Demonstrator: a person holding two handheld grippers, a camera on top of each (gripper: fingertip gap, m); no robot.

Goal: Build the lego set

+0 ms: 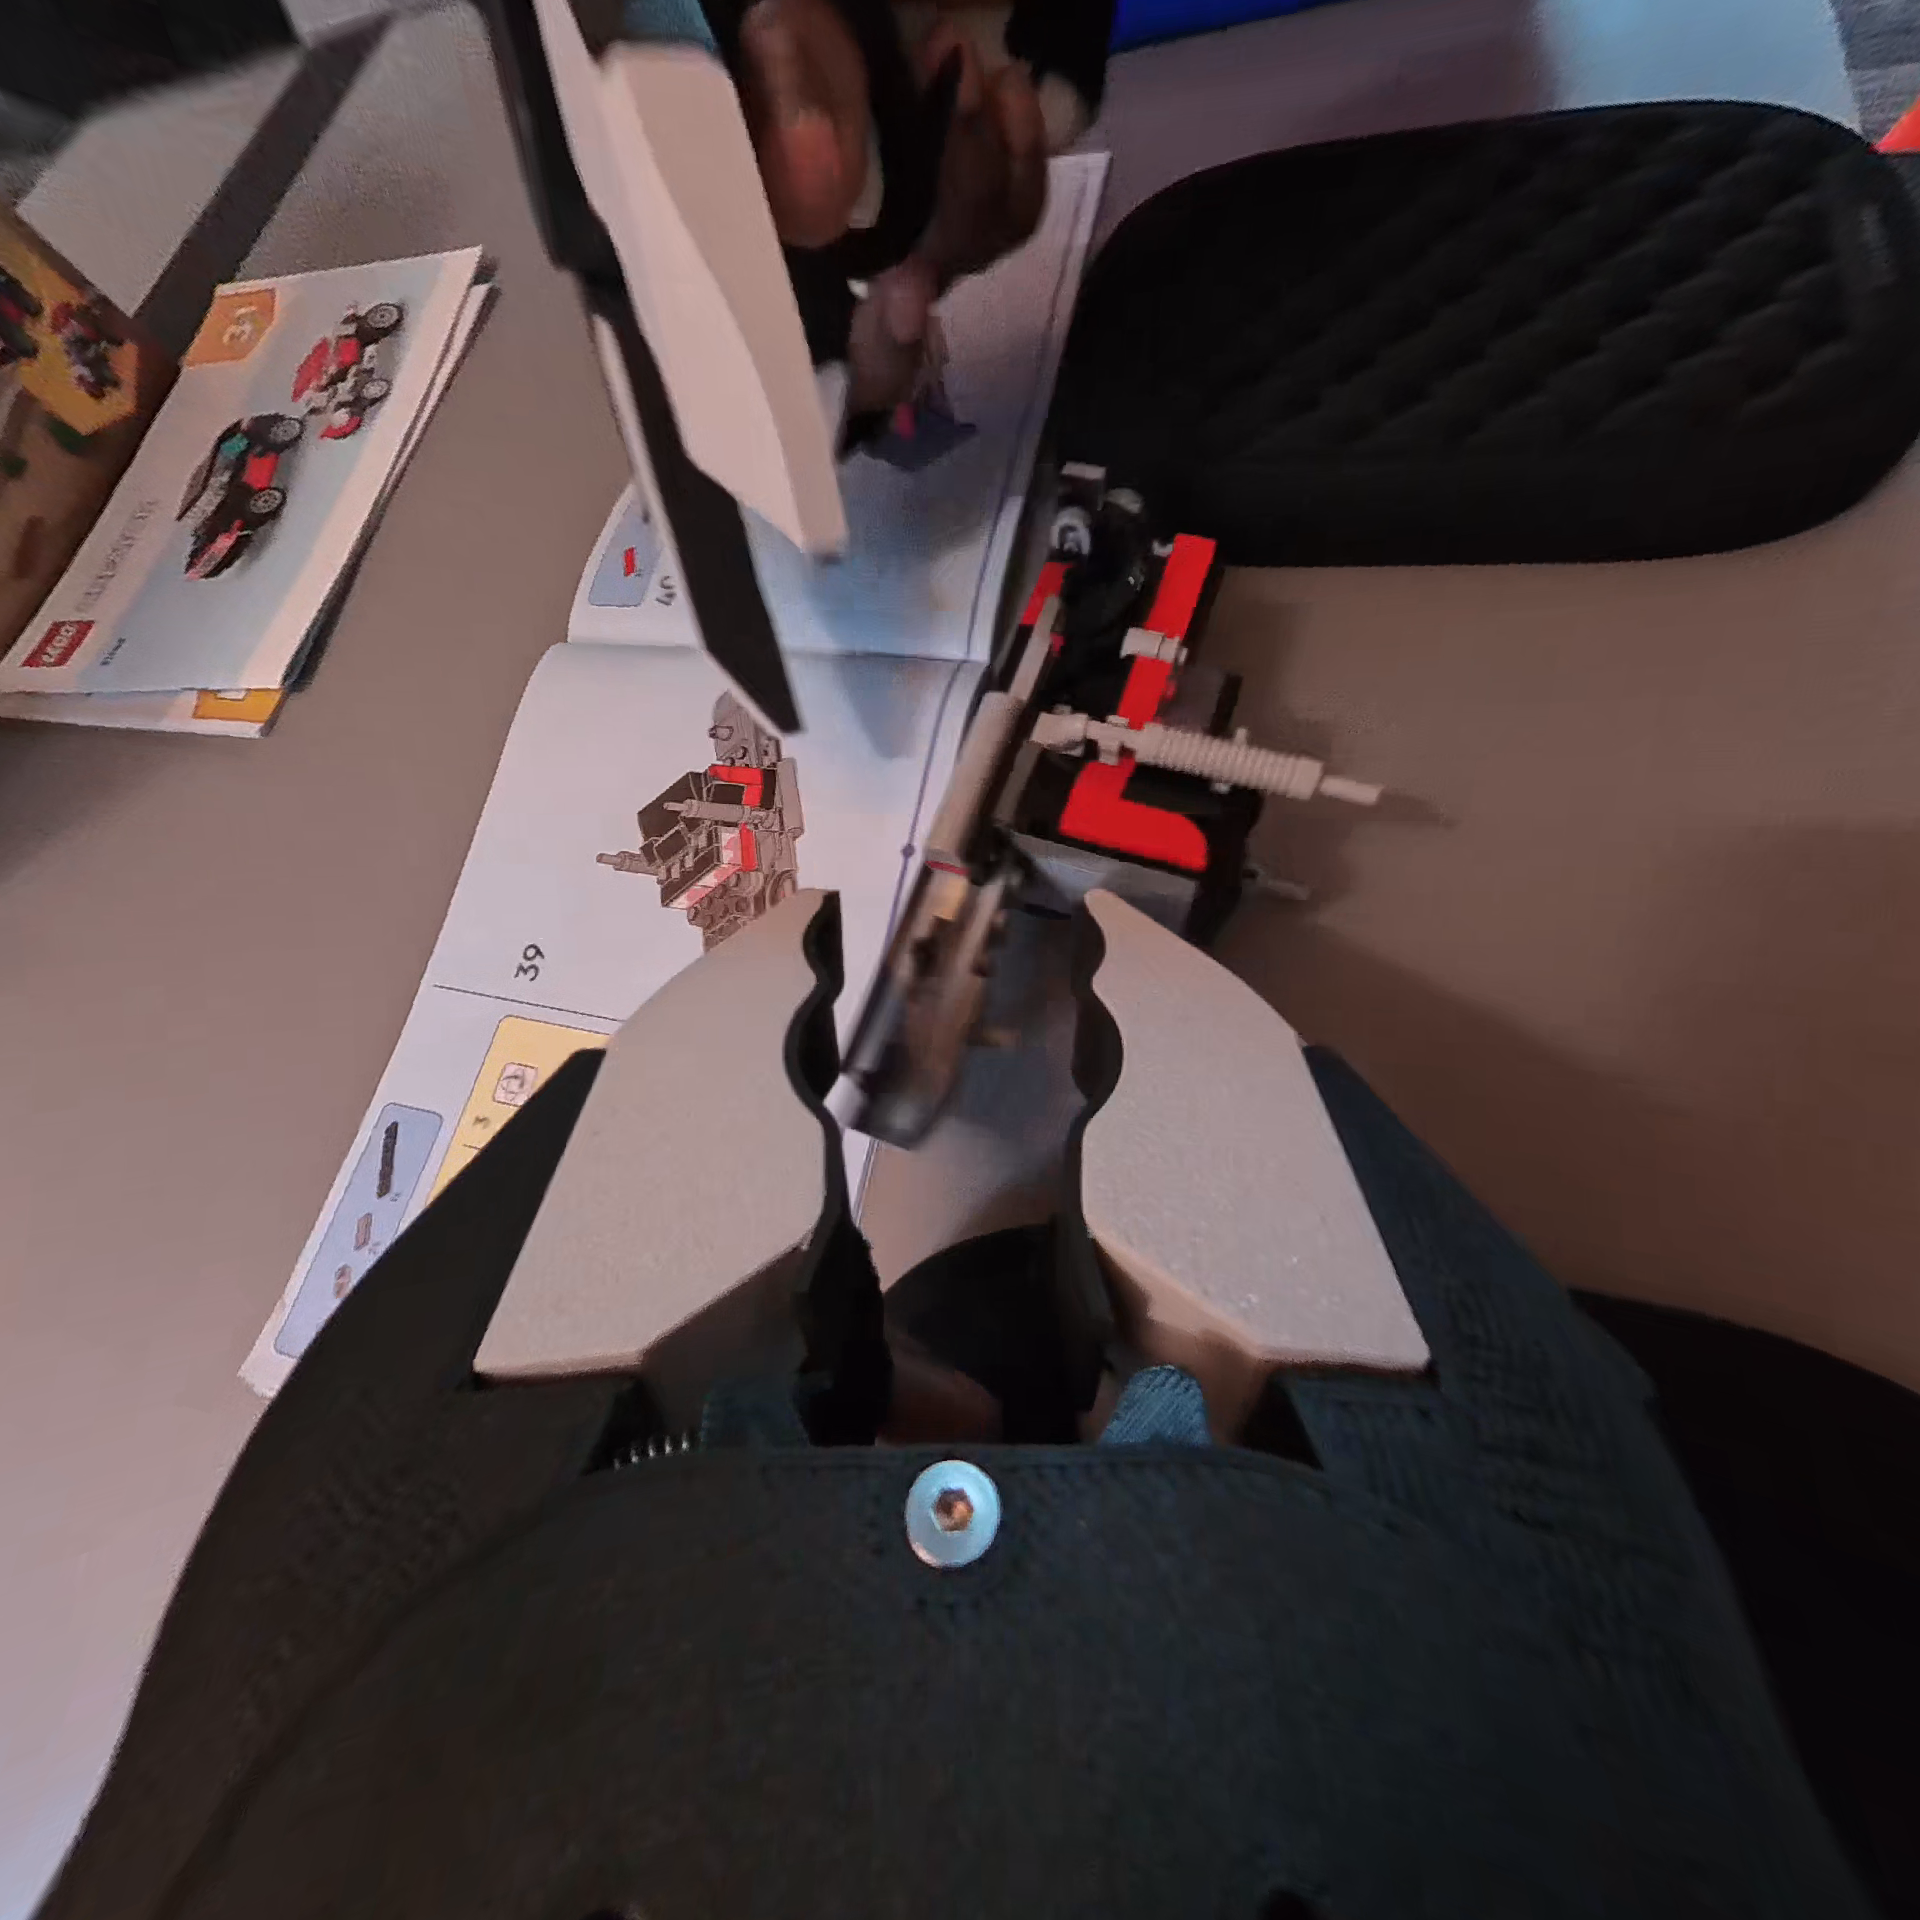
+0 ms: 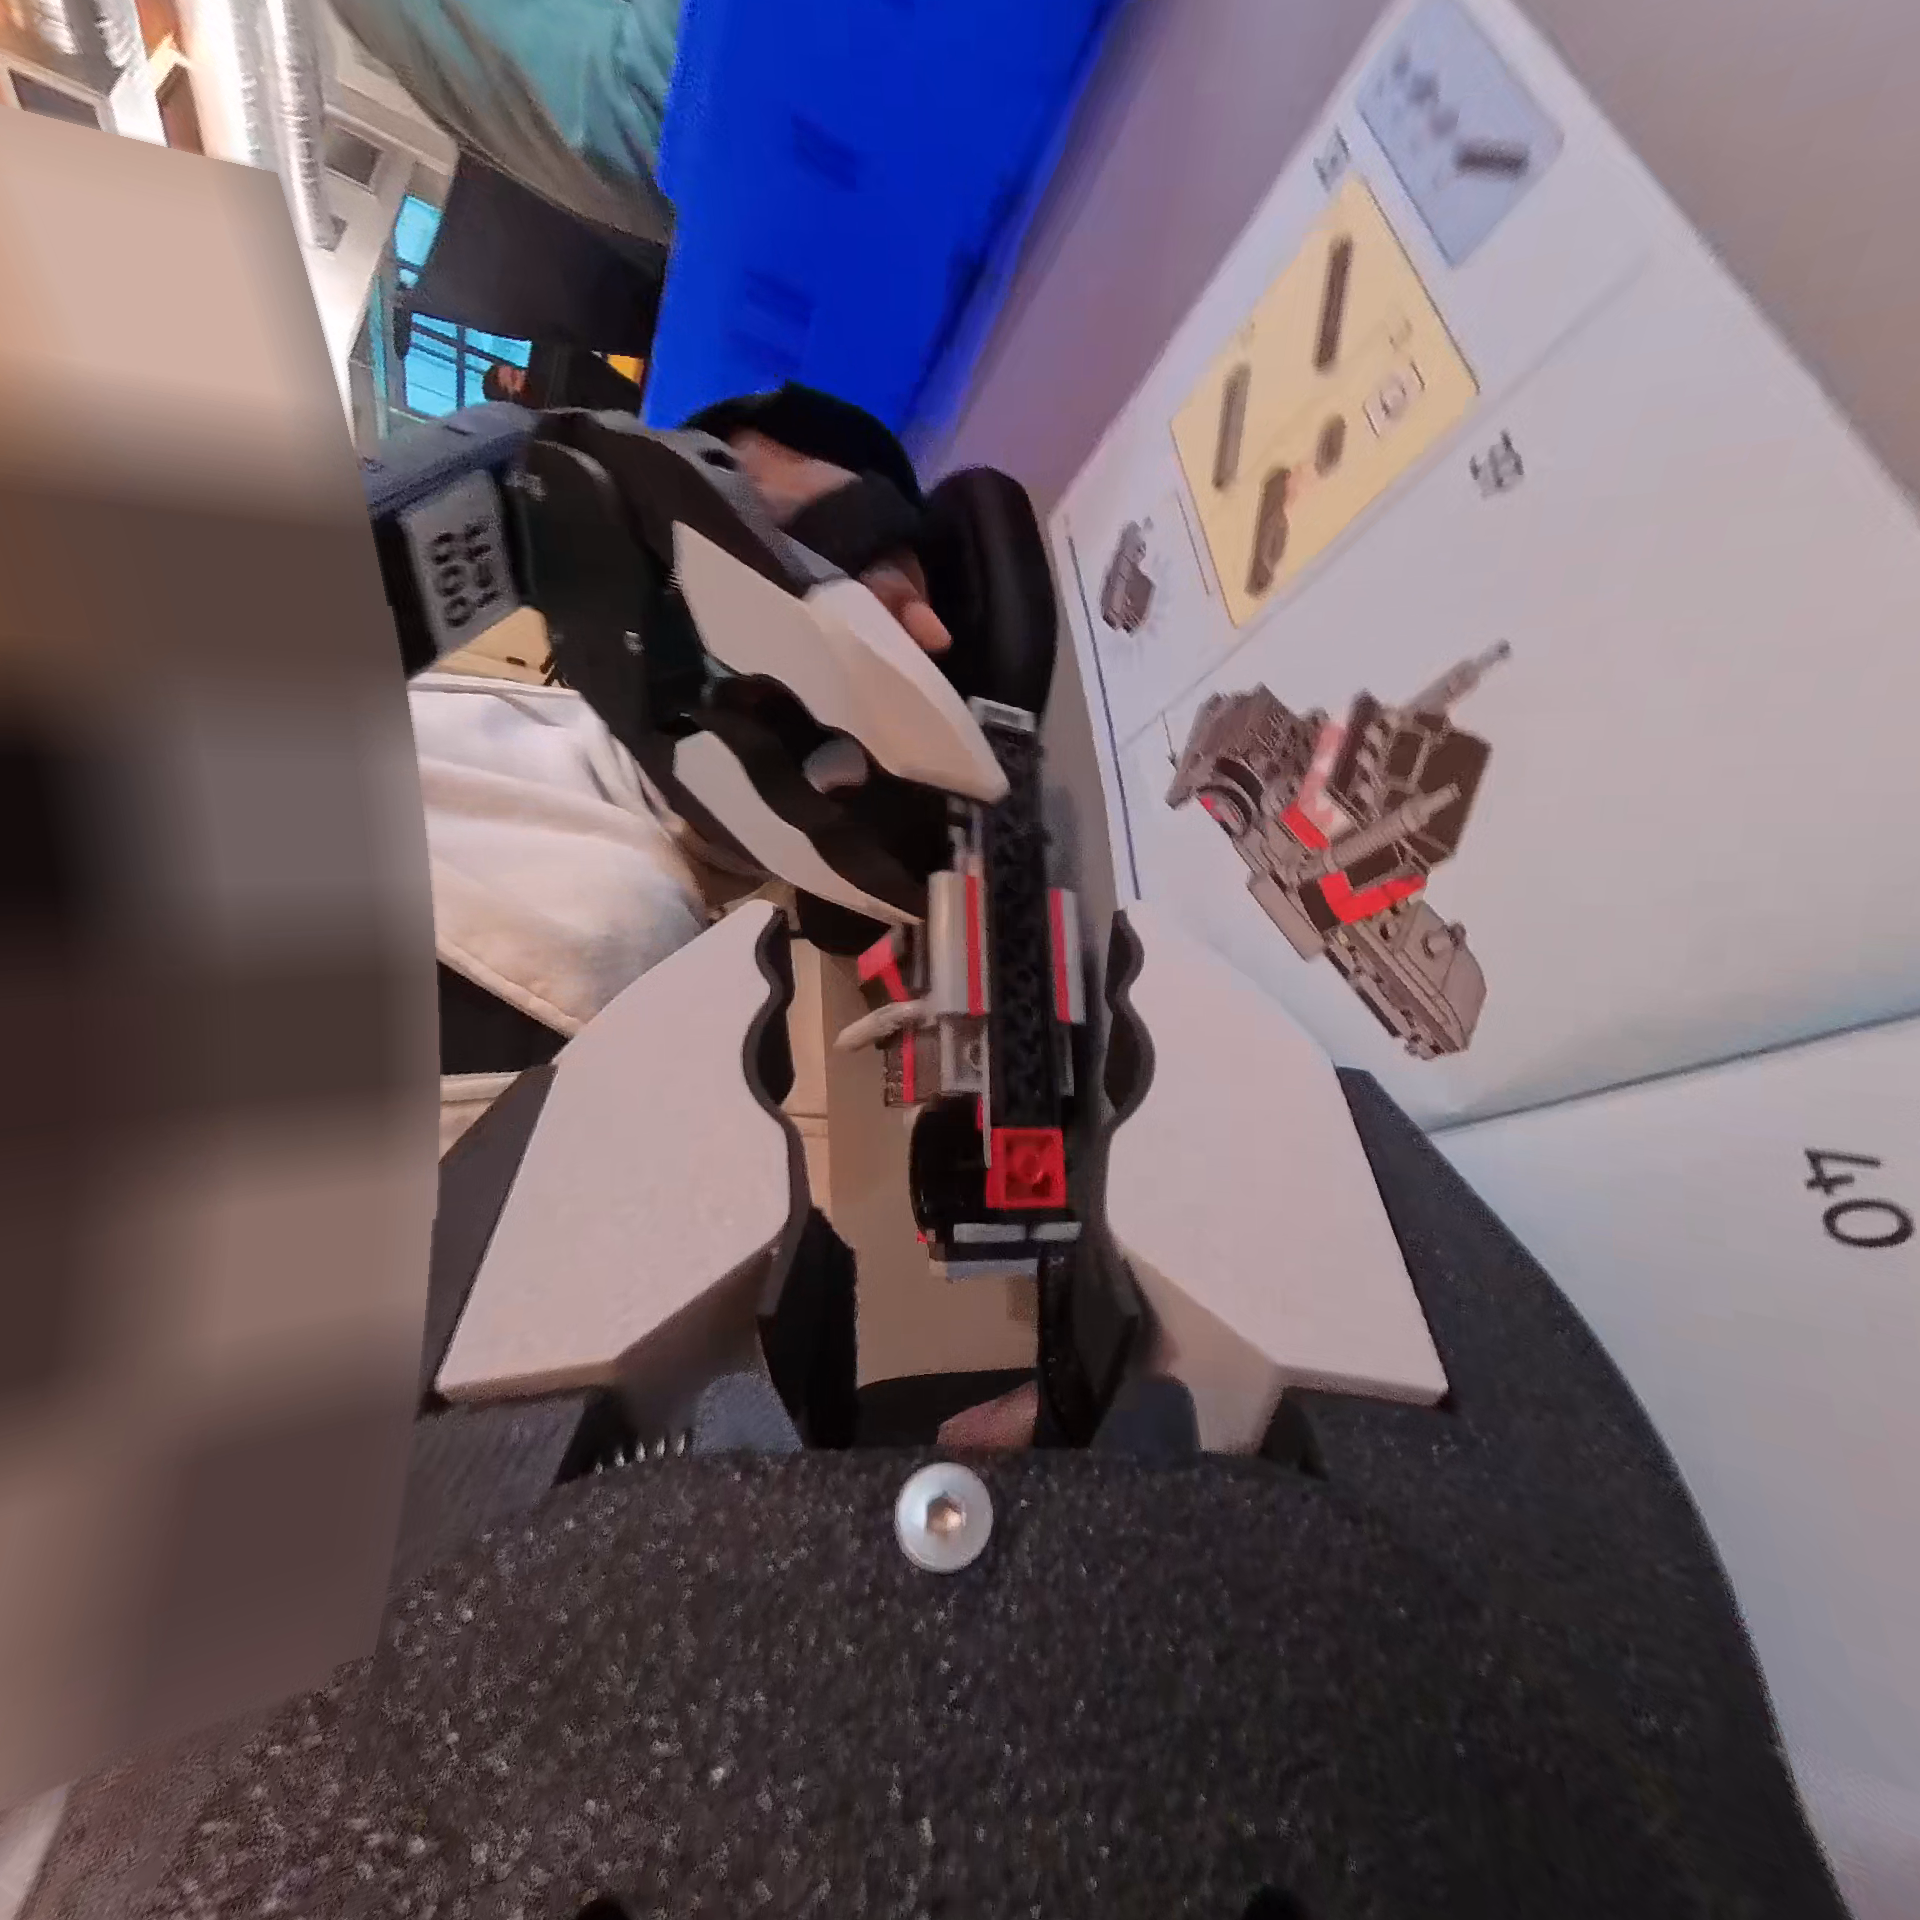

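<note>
left gripper (image 1: 956,914): jaws open, nothing clamped. the long grey edge of the lego model (image 1: 1101,748) runs between the fingertips, can't tell if it touches either pad. model is a black/red/grey build lying on its side on the grey worktop (image 1: 1558,987), straddling the right edge of the open instruction booklet (image 1: 582,831). light grey ridged rod (image 1: 1216,758) sticks out of it toward the right.

right gripper (image 2: 940,925): jaws open, straddling the same model (image 2: 1023,997). its black studded strip sits close against the right finger; contact unclear. red stud block (image 2: 1023,1169) at the near end. left gripper shows beyond it in this view (image 2: 966,810), tips at the far end of the model.

in the left wrist view the right gripper (image 1: 810,623) comes down from above, tips over the booklet just left of the model.

farther out: closed booklet (image 1: 249,488) at left, lego box (image 1: 52,353) beyond it, black quilted pad (image 1: 1507,332) behind the model.
</note>
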